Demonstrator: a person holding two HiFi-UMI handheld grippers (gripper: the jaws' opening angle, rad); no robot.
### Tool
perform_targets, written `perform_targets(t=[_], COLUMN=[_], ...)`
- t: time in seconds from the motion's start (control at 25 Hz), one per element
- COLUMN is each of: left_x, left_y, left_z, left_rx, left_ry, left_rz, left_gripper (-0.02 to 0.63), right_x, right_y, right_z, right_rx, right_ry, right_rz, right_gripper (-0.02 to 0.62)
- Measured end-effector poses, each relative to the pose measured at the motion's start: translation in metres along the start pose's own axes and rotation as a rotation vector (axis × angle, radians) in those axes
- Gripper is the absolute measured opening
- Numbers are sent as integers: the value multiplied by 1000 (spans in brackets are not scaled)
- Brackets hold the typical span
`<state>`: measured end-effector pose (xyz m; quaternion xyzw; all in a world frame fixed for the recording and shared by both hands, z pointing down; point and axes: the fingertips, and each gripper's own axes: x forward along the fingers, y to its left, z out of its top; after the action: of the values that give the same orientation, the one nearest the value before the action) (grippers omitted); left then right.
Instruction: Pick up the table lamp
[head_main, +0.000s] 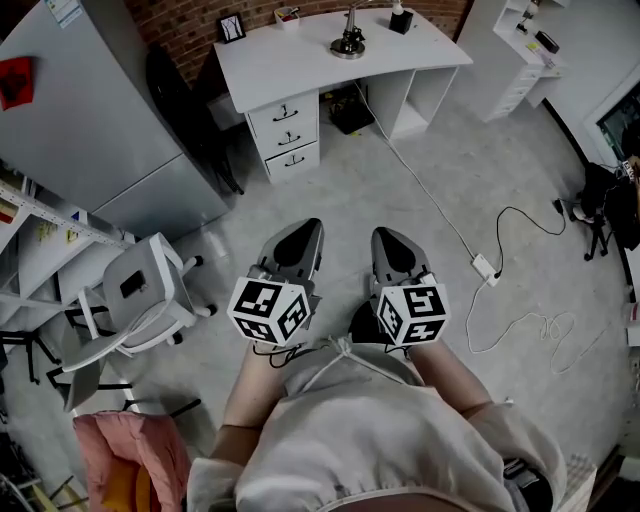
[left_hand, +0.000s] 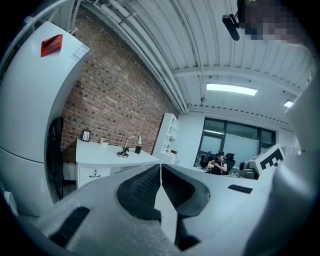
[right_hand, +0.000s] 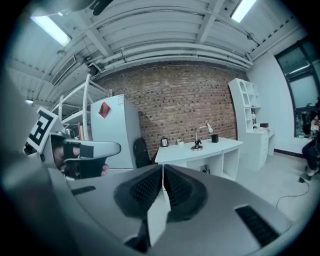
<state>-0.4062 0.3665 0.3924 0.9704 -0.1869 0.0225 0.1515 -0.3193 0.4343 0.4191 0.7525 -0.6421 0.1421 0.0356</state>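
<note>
The table lamp (head_main: 348, 38), a thin metal arm on a round base, stands on the white desk (head_main: 300, 55) at the far end of the room. It is small in the left gripper view (left_hand: 125, 148) and in the right gripper view (right_hand: 198, 140). My left gripper (head_main: 310, 228) and right gripper (head_main: 386, 234) hang side by side over the floor, well short of the desk, and both point toward it. The jaws of each are shut with nothing between them, as seen in the left gripper (left_hand: 161, 167) and the right gripper (right_hand: 163, 167).
A tall grey cabinet (head_main: 90, 110) stands at the left, with a white rolling chair (head_main: 140, 290) in front of it. A power strip (head_main: 485, 267) and its cable lie on the floor at the right. Desk drawers (head_main: 285, 125), a black cup (head_main: 400, 20) and a white shelf unit (head_main: 520, 60) are near the lamp.
</note>
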Motion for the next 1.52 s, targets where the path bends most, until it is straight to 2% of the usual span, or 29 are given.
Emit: perform_targets(t=[0.28, 0.56, 0.72, 0.84, 1.08, 1.2, 1.52], left_x=[93, 202, 258, 293, 345, 367, 442], left_y=[10, 11, 7, 2, 0, 13, 70], left_z=[6, 16, 19, 18, 19, 23, 31], left_rx=[-9, -39, -44, -49, -50, -31, -53], left_ry=[12, 12, 10, 15, 45, 54, 75], left_rz=[55, 104, 119, 114, 81, 80, 19], left_gripper=[21, 21, 23, 22, 21, 22, 22], right_x=[58, 112, 131, 142, 166, 186, 265], right_y=[-80, -165, -212, -240, -289, -305, -332], right_z=[22, 61, 76, 81, 91, 96, 108], right_rx=[20, -35, -21, -5, 6, 4, -4], right_ry=[15, 15, 16, 15, 20, 19, 41], right_rz=[35, 80, 99, 103, 54, 32, -21], right_gripper=[28, 28, 29, 29, 29, 29, 29])
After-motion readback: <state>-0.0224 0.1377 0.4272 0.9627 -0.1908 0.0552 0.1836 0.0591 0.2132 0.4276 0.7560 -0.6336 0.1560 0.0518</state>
